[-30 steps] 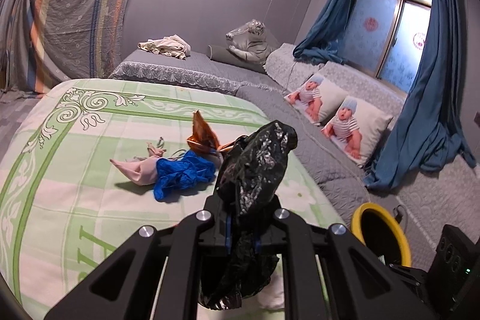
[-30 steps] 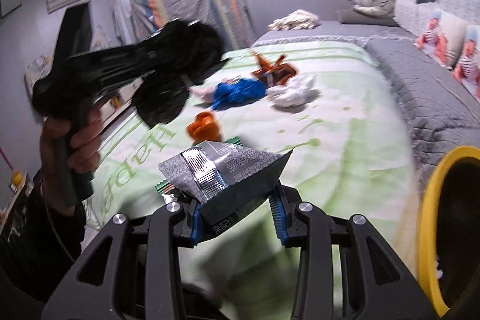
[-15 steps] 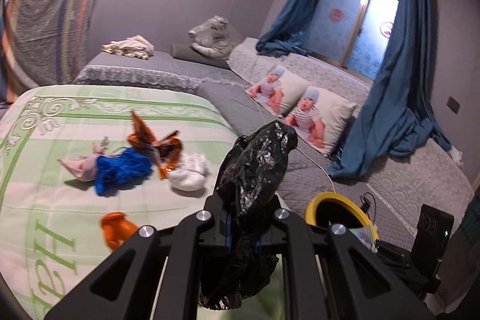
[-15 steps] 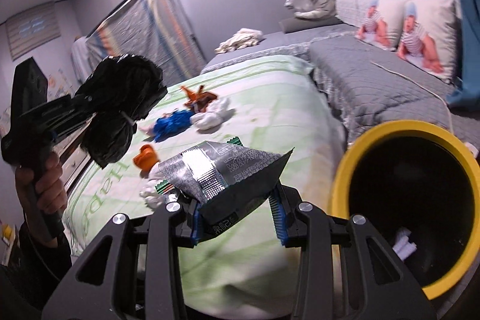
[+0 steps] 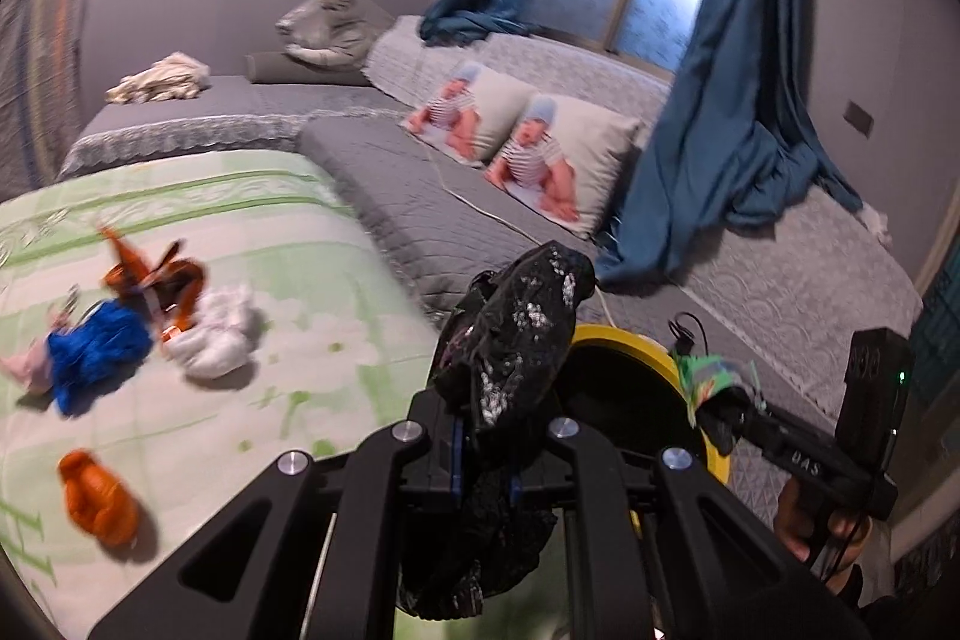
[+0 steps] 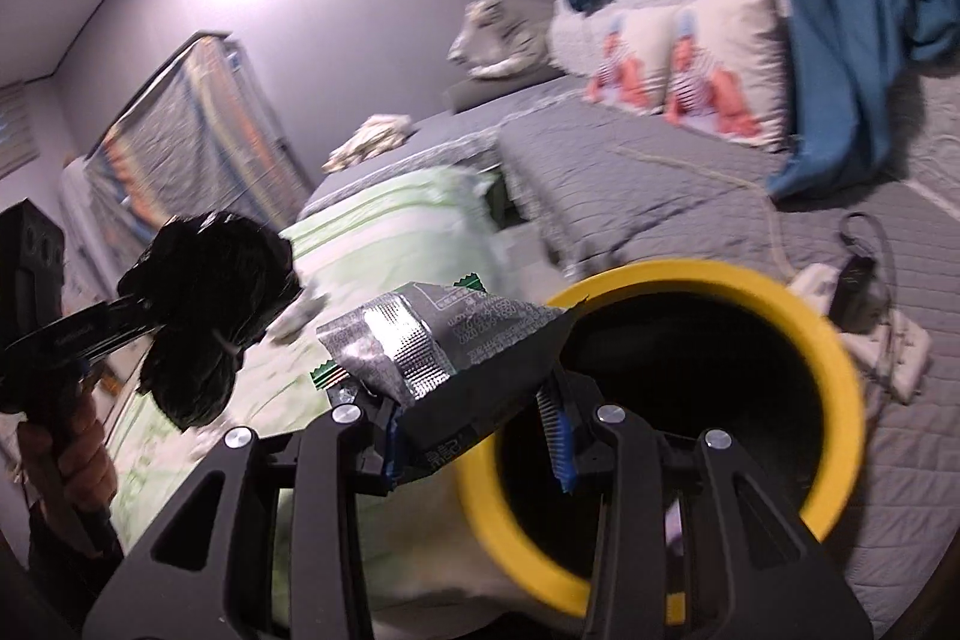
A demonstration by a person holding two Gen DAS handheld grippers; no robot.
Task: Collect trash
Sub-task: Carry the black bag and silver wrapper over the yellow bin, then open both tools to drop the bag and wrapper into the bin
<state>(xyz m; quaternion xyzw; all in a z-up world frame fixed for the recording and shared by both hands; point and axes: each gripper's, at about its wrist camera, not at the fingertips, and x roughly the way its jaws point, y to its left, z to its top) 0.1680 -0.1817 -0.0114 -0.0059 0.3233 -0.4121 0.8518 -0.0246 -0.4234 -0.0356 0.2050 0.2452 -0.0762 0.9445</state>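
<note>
A: Where is the trash sitting?
B: A crumpled black plastic bag [image 5: 516, 334] is being pinched in the left gripper [image 5: 483, 451], whose fingers are pressing fully together on it; a silver snack wrapper [image 6: 444, 340] is being clamped in the right gripper [image 6: 474, 436], jaws only narrowly apart.
A: And the bin?
B: The yellow-rimmed bin [image 6: 834, 358] is standing just beyond the wrapper, beside the green bedspread [image 5: 288, 220]; an orange scrap [image 5: 99, 496], a white wad [image 5: 216, 334] and a blue glove [image 5: 96, 352] are lying on it, far left.
</note>
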